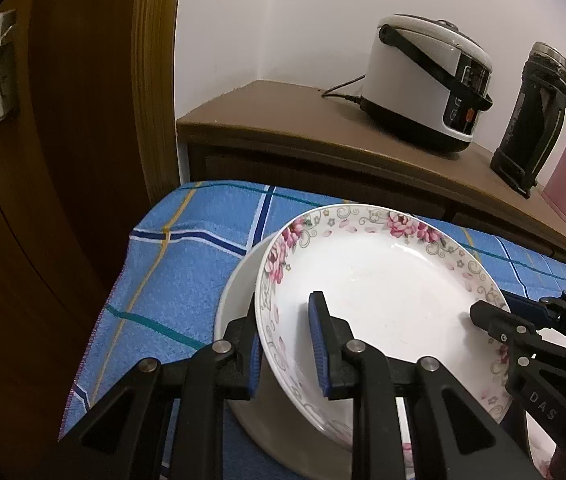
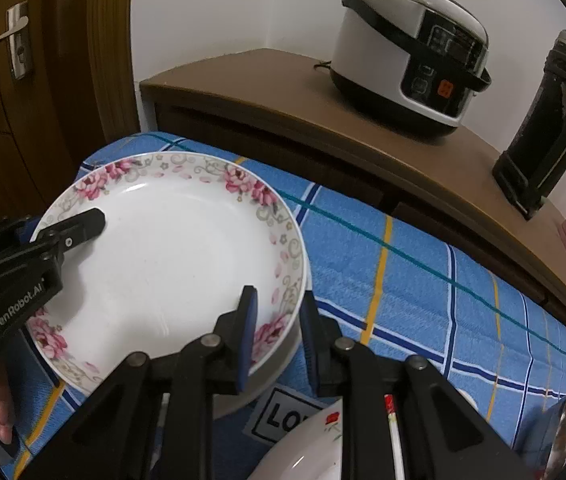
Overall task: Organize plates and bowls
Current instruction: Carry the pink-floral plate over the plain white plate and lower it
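While the floral plate point(image 1: 371, 280) is pinched at opposite rims, left gripper point(image 1: 287, 344) and right gripper point(image 2: 275, 336) each clamped across its edge, it is held tilted directly over the plain white bowl point(image 1: 239, 292) on the blue checked cloth point(image 1: 187, 248).

Left wrist camera sits close over the near-left rim of the flowered plate point(image 1: 383, 280), looking down and forward toward the rice cooker point(image 1: 427, 80). Right wrist camera looks down from the plate's right rim. Both share plate, blue cloth point(image 2: 423, 280), cooker and door point(image 2: 23, 80).
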Available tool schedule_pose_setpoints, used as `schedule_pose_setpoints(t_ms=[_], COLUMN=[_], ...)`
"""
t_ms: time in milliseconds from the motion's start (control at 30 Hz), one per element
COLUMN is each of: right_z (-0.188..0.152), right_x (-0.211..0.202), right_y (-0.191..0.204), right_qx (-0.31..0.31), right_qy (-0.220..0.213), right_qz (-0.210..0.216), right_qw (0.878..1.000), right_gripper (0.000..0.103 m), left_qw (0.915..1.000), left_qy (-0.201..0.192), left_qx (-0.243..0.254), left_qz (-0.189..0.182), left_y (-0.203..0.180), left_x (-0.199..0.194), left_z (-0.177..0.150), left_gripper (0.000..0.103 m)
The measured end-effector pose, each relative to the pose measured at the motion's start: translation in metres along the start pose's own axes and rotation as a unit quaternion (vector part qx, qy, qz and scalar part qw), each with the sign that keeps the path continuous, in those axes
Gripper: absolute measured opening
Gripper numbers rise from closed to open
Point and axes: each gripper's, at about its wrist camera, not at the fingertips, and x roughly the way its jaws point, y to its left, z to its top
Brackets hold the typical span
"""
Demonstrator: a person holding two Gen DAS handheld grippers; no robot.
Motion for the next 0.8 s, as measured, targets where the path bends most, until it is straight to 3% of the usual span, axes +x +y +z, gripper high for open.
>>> schedule_pose_setpoints(t_ms=[800], right_z=[0.0015], right_x=[0.008], right_y=[0.0018], right_qx=[-0.01], right_qy=[0.022], right_qz=[-0.01], right_qw=[1.0], right_gripper=[0.021], left_qw=[0.9994], left_qy=[0.029], left_qx=[-0.009], left_qz=[-0.013], left_y=[0.0021], left_x=[0.0079], left_z=[-0.0008], left_gripper=[0.024])
